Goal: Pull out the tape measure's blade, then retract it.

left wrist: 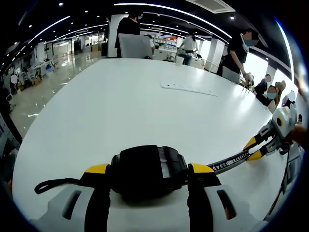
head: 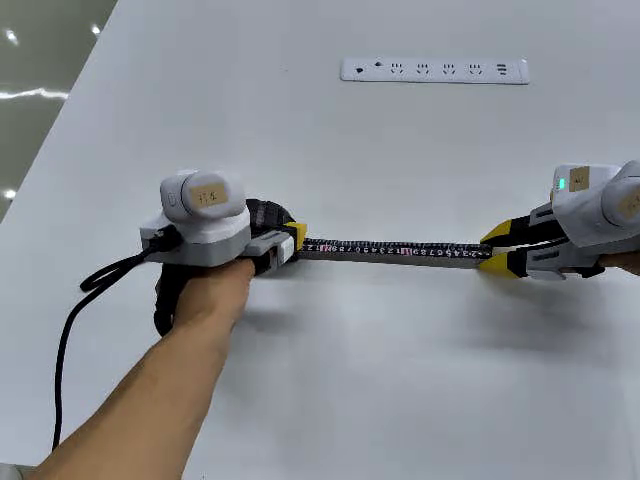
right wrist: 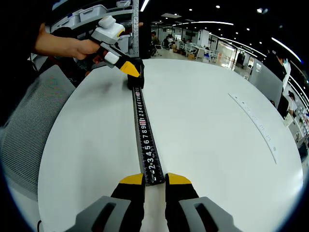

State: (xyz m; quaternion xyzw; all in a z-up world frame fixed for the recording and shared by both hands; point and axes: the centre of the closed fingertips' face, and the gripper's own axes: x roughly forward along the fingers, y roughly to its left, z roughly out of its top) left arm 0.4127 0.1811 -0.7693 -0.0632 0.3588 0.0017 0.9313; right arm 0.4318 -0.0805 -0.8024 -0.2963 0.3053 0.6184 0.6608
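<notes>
Gripping the black tape measure case (left wrist: 149, 169) across its sides with the left gripper (head: 290, 246), jaws spread to the body's width, down by the white workbench (head: 330, 380). Hard to tell whether resting on the bench or held just over it. Pinching the blade (right wrist: 145, 135) at its free end with the right gripper (right wrist: 154, 180), jaws almost closed, 2 yellow tips either side of the strip by the lowest numbers. Stretched nearly straight between the 2 grippers, well apart from the power strip (head: 434, 70) farther back. Probably at or near the end of the pull, retraction not yet begun. Likely thin, springy steel, slick-faced and sharp-edged: stiff along its curve, apt to buckle if twisted and to whip back if released. Best to hold the tip flat, ease it home slowly, and clamp the chunky case firmly.
</notes>
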